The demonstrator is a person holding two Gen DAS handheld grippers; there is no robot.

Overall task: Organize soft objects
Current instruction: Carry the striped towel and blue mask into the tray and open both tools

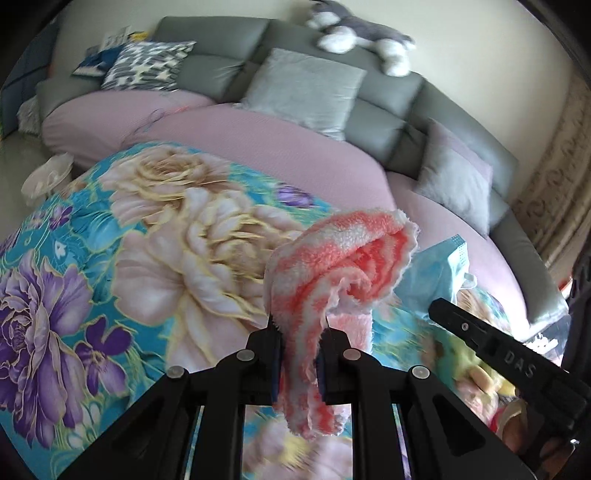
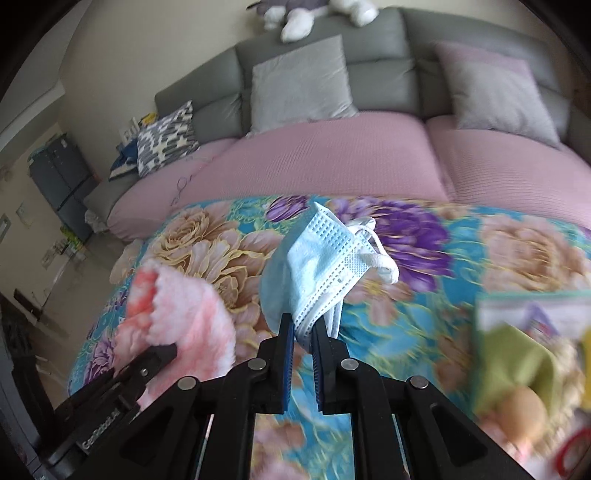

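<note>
My left gripper point(image 1: 299, 325) is shut on a fluffy pink-and-white striped cloth point(image 1: 332, 266), which hangs lifted above the floral blanket point(image 1: 110, 258). In the right wrist view that cloth point(image 2: 177, 314) shows at lower left with the left gripper point(image 2: 159, 354) on it. My right gripper point(image 2: 303, 325) is shut on a light blue face mask point(image 2: 314, 266) with white ear loops, held up over the blanket point(image 2: 480, 251). From the left wrist view the mask point(image 1: 439, 266) and the right gripper point(image 1: 439, 308) appear at right.
A grey sofa point(image 1: 295, 48) with pink seat covers point(image 2: 332, 155) lies beyond the blanket, bearing grey cushions point(image 1: 303, 88) and a patterned cushion point(image 1: 147, 64). A grey-and-white plush toy point(image 1: 362, 33) lies on the backrest. A heap of soft toys point(image 2: 528, 369) sits at lower right.
</note>
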